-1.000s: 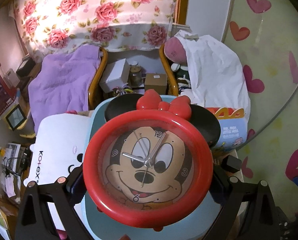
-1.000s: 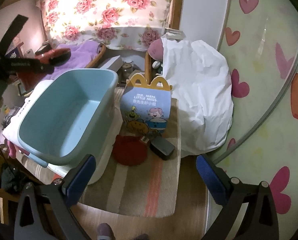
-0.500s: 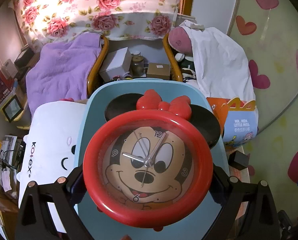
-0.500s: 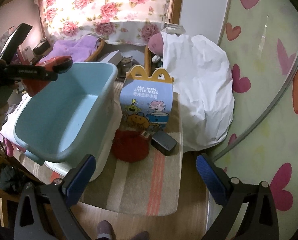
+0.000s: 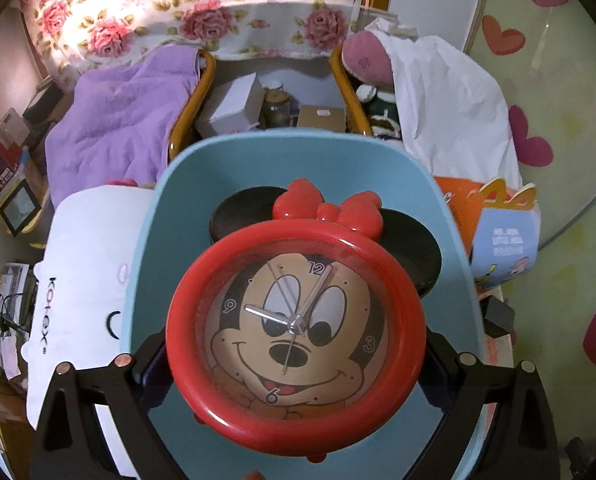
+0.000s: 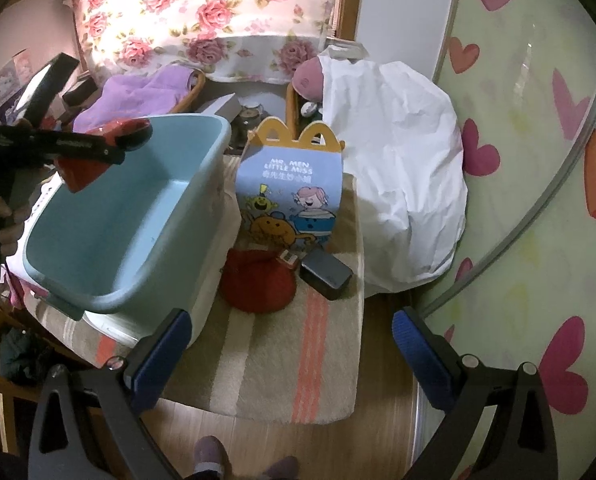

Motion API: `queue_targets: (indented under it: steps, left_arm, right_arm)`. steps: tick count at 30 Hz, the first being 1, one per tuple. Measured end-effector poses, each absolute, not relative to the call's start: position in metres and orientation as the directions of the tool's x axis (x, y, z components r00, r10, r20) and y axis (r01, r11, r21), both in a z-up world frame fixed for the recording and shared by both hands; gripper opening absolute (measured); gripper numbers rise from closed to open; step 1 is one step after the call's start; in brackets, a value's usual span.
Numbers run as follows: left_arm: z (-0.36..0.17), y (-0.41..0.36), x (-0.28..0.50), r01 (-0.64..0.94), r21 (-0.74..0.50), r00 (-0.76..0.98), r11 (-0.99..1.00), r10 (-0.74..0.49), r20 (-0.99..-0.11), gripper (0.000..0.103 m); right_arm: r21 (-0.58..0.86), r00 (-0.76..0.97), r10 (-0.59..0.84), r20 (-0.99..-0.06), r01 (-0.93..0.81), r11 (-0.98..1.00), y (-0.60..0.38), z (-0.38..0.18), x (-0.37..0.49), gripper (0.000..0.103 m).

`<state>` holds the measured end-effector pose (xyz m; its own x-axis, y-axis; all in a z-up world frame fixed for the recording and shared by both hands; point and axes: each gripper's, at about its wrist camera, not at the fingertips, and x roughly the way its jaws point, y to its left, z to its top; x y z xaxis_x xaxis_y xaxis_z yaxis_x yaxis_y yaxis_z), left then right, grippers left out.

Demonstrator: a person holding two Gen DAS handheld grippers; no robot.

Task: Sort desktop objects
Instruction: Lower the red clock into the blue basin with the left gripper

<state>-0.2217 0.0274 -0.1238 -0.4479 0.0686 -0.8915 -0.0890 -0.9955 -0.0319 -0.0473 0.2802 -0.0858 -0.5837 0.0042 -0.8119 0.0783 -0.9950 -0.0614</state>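
Observation:
My left gripper (image 5: 295,356) is shut on a red Mickey Mouse clock (image 5: 295,332) with black ears and a red bow. It holds the clock over the light blue tub (image 5: 169,216). In the right wrist view the clock (image 6: 85,168) hangs above the tub's (image 6: 169,240) left rim. My right gripper (image 6: 289,356) is open and empty above the striped mat (image 6: 298,352). On the mat lie a red knitted pouch (image 6: 257,284), a dark grey box (image 6: 326,276) and a blue Happy Meal box (image 6: 293,196).
A white Kotex pack (image 5: 81,280) lies left of the tub. A large white bag (image 6: 398,168) stands to the right of the Happy Meal box. A purple blanket (image 5: 117,124) and floral cloth (image 5: 201,12) are behind. A heart-patterned wall (image 6: 538,200) runs along the right.
My left gripper has carried the clock forward, further over the blue tub. My right gripper has moved slightly closer to the mat and stays open.

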Motion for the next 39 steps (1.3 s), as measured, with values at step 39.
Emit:
queue_targets:
  steps: [39]
  left_arm:
    - [-0.245,0.045,-0.295,-0.026,0.024,-0.210,-0.999,-0.018,-0.978,0.099]
  right_arm:
    - [-0.025,-0.552,-0.001,-0.834,0.039,-0.999,0.307,-0.122,-0.067,0.103]
